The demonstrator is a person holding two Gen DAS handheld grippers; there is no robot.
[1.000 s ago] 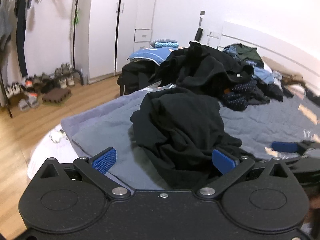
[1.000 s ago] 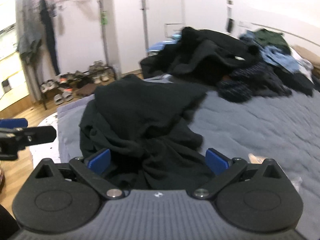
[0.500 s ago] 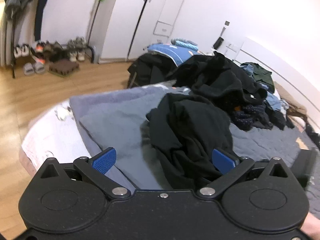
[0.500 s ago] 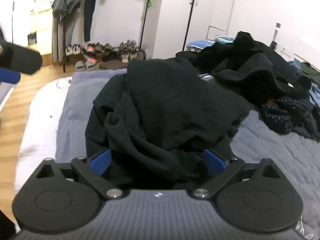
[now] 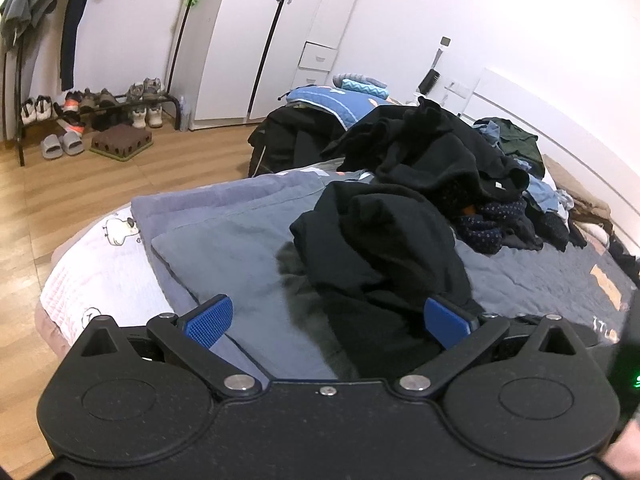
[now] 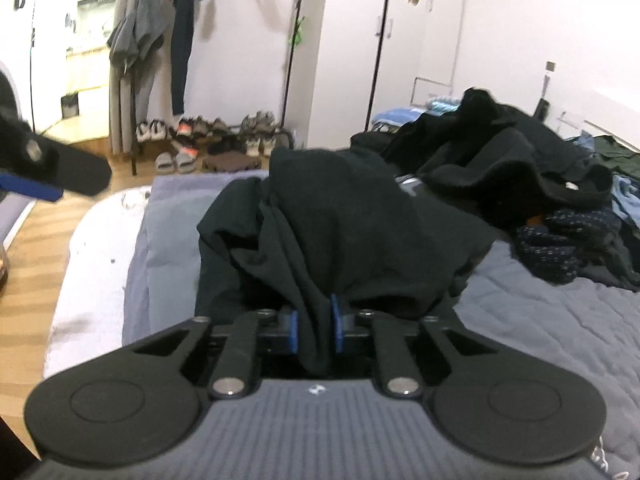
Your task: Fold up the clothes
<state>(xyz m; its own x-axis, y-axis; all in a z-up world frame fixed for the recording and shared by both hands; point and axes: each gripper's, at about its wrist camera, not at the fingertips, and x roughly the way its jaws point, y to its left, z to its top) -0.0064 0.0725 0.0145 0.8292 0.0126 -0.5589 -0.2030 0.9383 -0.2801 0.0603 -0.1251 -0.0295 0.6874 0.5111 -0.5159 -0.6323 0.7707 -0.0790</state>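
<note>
Left wrist: left gripper [image 5: 327, 318] spread wide, crumpled black garment [image 5: 384, 248] heaped on the grey quilt [image 5: 240, 248] near the bed's foot edge, draping by the right pad.

Right wrist: right gripper [image 6: 314, 326] clamped narrow on a garment fold [image 6: 316, 332].

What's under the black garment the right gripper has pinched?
Grey quilt lies under the black garment held by the right gripper; anything beneath the bunched folds is hidden.
</note>
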